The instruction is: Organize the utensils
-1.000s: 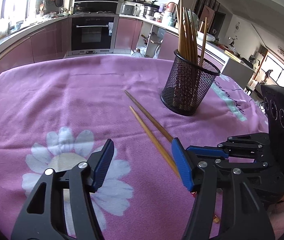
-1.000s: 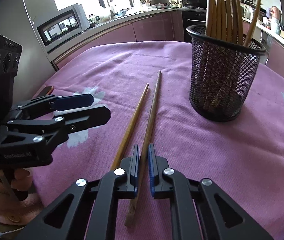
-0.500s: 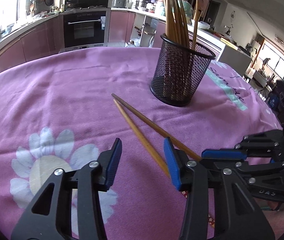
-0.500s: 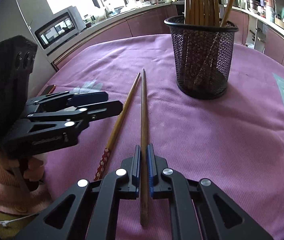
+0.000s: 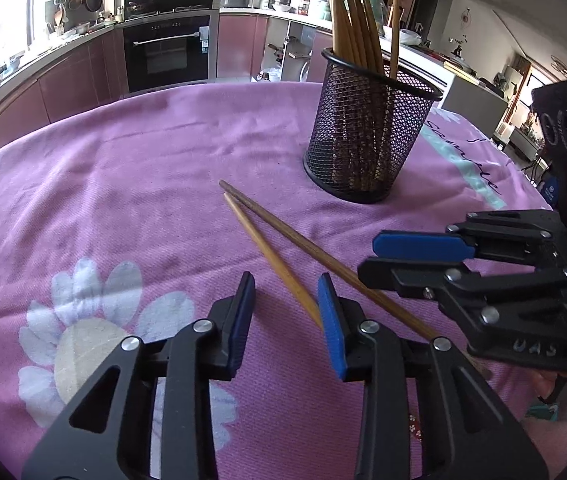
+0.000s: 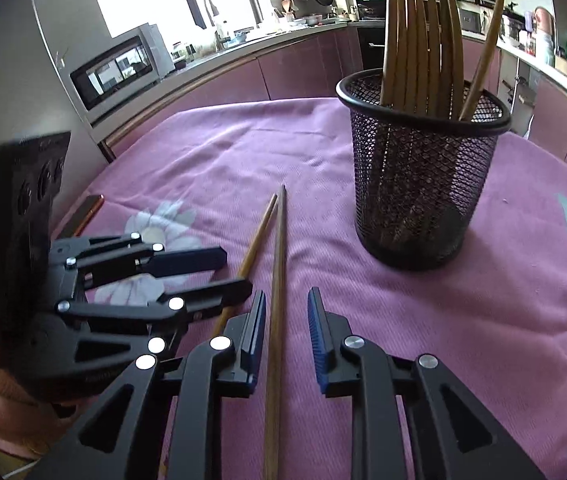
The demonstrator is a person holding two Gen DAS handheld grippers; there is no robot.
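Left wrist view: the left gripper [image 5: 285, 296] stands nearest, its blue-padded fingers [image 5: 330, 320] parted and pressing nothing; they have just been closing, with the near end of the light chopstick [image 5: 271, 256] lying by the right-hand finger, its end hidden behind that pad. To the right, the right gripper [image 5: 367, 258] reaches in over the dark chopstick [image 5: 303, 242]. Both sticks lie flat on the pink cloth [image 5: 143, 184] that covers the counter, side by side, their far tips close together and aimed toward the mesh cup [image 5: 367, 136]. The cup stands upright beyond the tips, apart from them, and holds a bunch of chopsticks [image 5: 347, 20] that lean on its rim. A white flower print [image 5: 83, 320] lies under the left gripper.

Right wrist view: the right gripper [image 6: 286, 312] is released, its fingers [image 6: 317, 336] having just been opening; the dark chopstick [image 6: 277, 280] lies between them, touched by neither pad. The light chopstick [image 6: 255, 236] lies just to its left, passing under the left gripper [image 6: 239, 272]. The mesh cup [image 6: 419, 184] stands further off to the right. Behind, kitchen cabinets [image 6: 299, 68] and a microwave [image 6: 117, 64] line the wall
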